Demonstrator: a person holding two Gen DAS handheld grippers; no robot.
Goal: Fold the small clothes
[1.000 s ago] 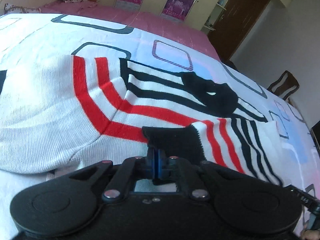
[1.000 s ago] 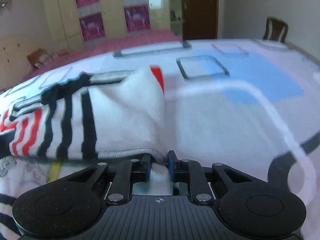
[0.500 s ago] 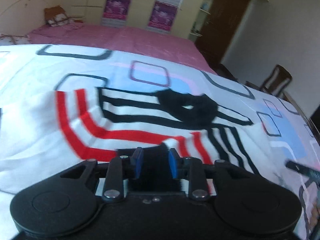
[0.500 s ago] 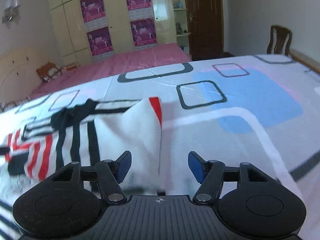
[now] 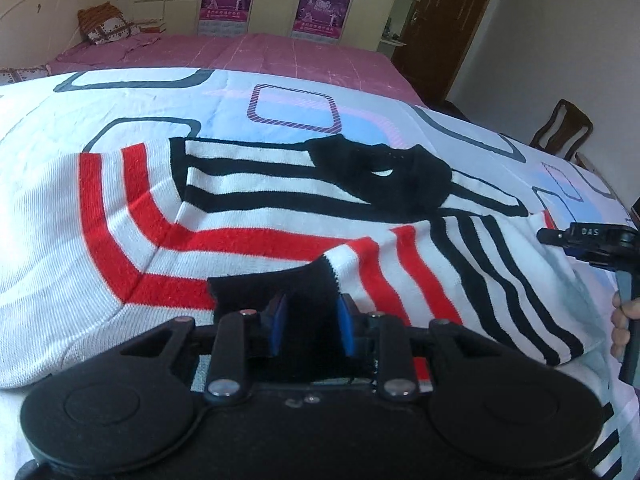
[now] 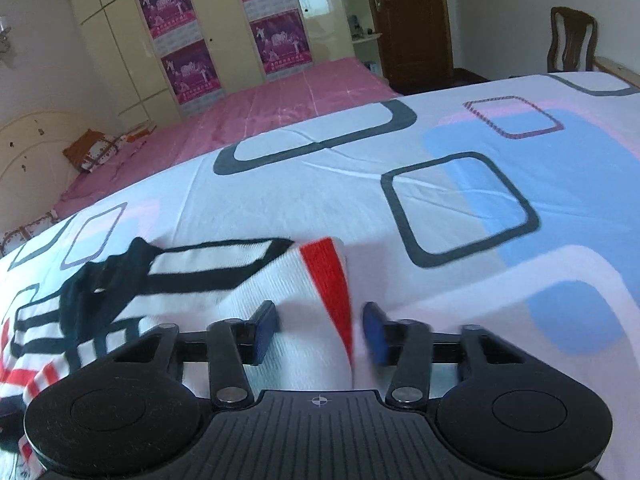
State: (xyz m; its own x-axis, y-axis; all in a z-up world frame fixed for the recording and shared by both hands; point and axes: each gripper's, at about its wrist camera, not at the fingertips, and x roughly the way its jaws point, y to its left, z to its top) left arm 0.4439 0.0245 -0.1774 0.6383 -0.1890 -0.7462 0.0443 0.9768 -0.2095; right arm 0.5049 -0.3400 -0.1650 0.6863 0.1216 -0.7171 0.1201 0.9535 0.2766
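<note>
Right at the bottom of my left view, my left gripper point(image 5: 310, 328) has its blue pads parted now, with the black cuff point(image 5: 280, 292) of the striped sweater point(image 5: 248, 216) lying loose between them. A second ago those pads were pinched tight on that cuff; half a second ago they had begun to part, and now they are wider, so I have let the sleeve go. Over in the right view, low centre, my right gripper point(image 6: 320, 330) is spread wide as well, straddling the white knit and its red stripe point(image 6: 332, 292) without gripping; a second ago it was clamped on that fold. Both sides released: I judge this fold as laid down, and the next one calls for a fresh hold.

Moving up the left frame, the sweater lies flat across the middle on the patterned bedsheet point(image 5: 292, 100), sleeves crossed over the body, black collar point(image 5: 380, 180) centre right. At the right edge my other tool pokes in, and I can read "DAS" in pale letters on its black body point(image 5: 590, 232); the rest is cut off.

Farther back, the pink bedspread point(image 6: 280, 104), then the cream wardrobe doors with purple posters point(image 6: 280, 40). They carry a strip of print below the pictures, too small for me to read. A wooden chair point(image 6: 572, 40) sits upper right.
</note>
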